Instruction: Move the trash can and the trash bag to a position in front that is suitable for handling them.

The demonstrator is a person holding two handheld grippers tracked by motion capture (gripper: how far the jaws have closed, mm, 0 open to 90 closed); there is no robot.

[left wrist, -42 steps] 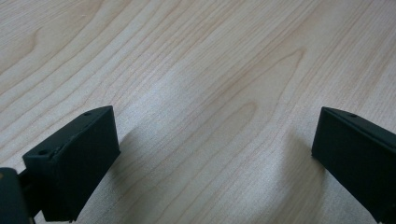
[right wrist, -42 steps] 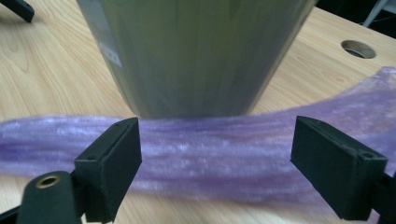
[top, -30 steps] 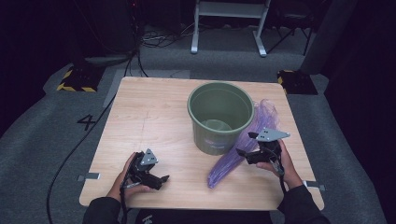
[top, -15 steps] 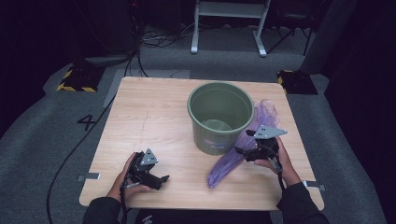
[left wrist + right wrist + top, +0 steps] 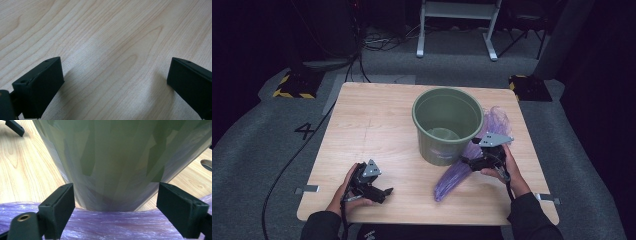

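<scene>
The right gripper (image 5: 116, 212) has its jaws spread wide above the purple plastic bag (image 5: 120, 226). Just beyond stands the green bucket (image 5: 120, 157) on the wooden tabletop (image 5: 27, 167).

One bucket (image 5: 448, 125), one purple bag (image 5: 457, 172)

The right gripper (image 5: 472, 161) has edged toward ten o'clock, closing on the green bucket (image 5: 447, 125). Its open jaws now straddle the purple plastic bag (image 5: 462, 170) at the bucket's base.
</scene>
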